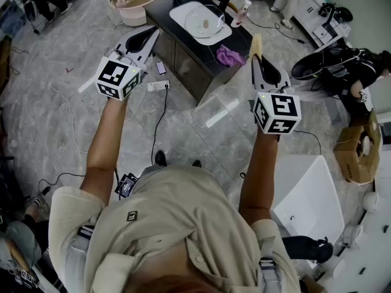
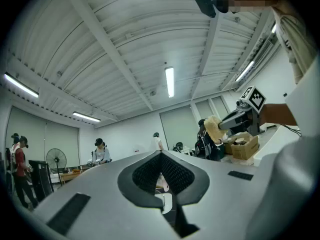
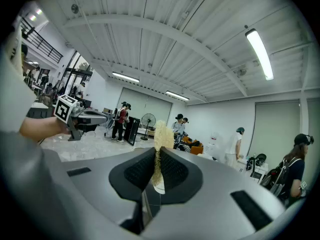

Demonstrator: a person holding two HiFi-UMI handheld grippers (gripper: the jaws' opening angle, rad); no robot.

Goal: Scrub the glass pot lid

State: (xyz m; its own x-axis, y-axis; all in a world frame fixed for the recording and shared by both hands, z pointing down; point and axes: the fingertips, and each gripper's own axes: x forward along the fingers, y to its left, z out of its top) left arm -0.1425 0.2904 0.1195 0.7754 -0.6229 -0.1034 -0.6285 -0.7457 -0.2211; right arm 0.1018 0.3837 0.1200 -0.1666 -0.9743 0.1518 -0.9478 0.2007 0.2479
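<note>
the right gripper (image 3: 156, 153) has its jaws nearly together, pinched on a thin yellow sponge (image 3: 161, 133) that stands up past the tips. the left gripper (image 2: 161, 154) has its jaws closed tip to tip with nothing between them. both are held up in the air, well apart, and touch nothing else.

further out, in the head view, the glass pot lid (image 1: 204, 20) lies flat on a white tray (image 1: 182, 11) on the dark counter (image 1: 195, 54), well ahead of both grippers, with a purple cloth (image 1: 229, 56) near the counter's closer end.

scrubbing has likely not begun, so the step in hand is the approach. to do it well, the right gripper (image 1: 257, 55) should probably come down with the sponge's (image 1: 256, 43) broad face flat on the glass, keeping its pinch firm so the sponge does not slip. the left gripper (image 1: 151, 34) would likely need to open and steady the lid by its rim or knob, since smooth glass may slide on the tray.
</note>
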